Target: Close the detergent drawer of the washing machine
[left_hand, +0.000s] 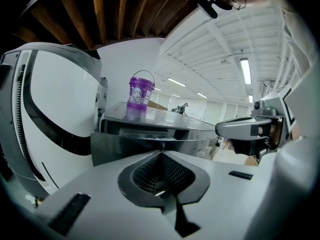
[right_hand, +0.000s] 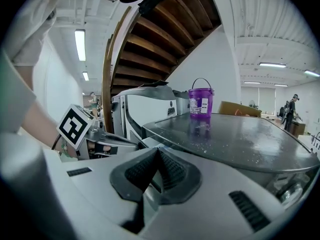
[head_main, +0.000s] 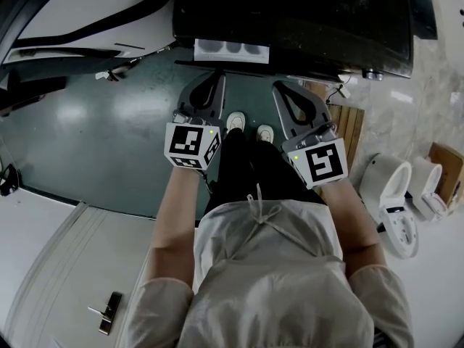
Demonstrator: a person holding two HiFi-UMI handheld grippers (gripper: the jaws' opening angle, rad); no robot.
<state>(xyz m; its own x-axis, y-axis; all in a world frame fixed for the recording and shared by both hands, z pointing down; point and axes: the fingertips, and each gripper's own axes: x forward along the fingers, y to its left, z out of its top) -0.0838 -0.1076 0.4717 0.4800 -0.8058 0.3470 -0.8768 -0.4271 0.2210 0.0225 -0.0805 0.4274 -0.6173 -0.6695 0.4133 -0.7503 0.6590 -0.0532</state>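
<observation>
Currently we hold left gripper [head_main: 216, 78] and right gripper [head_main: 281, 90], jaws clenched on nothing, near the detergent drawer [head_main: 232, 50] sticking out of the washing machine [head_main: 304, 20]; an off-centre shove could jam it.

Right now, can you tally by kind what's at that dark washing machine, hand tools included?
Hand-held grey two-jaw grippers: 2, the left gripper and the right gripper, jaws together on nothing
Dark grey washing machine: 1
White detergent drawer, pulled out: 1
Purple plastic bucket on the machine's top: 1
Total: 5
</observation>
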